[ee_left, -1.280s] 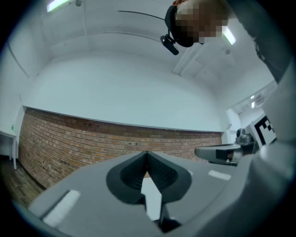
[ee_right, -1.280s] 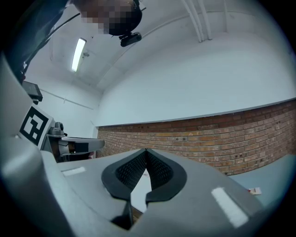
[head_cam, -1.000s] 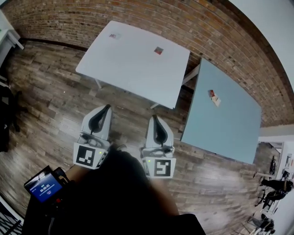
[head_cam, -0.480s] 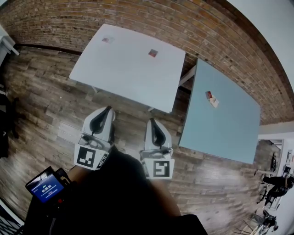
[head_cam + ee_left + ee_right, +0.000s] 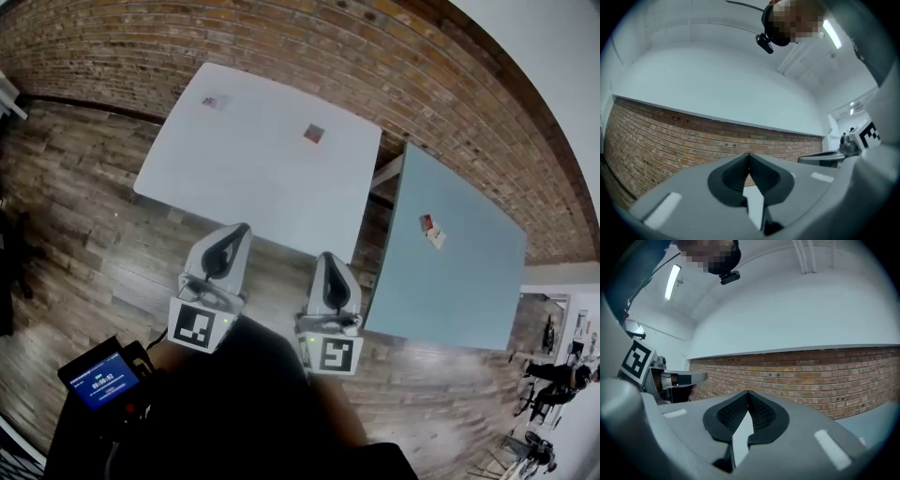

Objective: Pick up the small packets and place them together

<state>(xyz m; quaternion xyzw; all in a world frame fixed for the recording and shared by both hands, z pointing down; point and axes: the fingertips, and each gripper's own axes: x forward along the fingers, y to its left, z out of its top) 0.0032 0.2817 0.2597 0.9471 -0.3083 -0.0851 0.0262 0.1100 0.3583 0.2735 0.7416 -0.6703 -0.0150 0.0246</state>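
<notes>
In the head view a white table [image 5: 234,178] carries two small packets: one reddish [image 5: 314,134] near its right side, one pale [image 5: 213,102] at its far left corner. A grey-blue table [image 5: 450,281] to the right holds a red and white packet pair [image 5: 431,230]. My left gripper [image 5: 242,228] reaches the white table's near edge, jaws shut and empty. My right gripper [image 5: 330,255] sits by that table's near right corner, also shut on nothing. In the left gripper view the left gripper [image 5: 749,155] has its tips touching, as does the right gripper [image 5: 748,393] in the right gripper view.
A brick wall [image 5: 281,37] runs behind both tables, over a wood plank floor [image 5: 84,216]. A narrow gap with a table leg [image 5: 384,173] separates the tables. A small device with a blue screen [image 5: 97,378] sits at my lower left. Equipment stands at far right [image 5: 553,375].
Both grippers have moved forward toward the white table's near edge, and the tables now sit closer in view. The jaws stayed shut throughout.
</notes>
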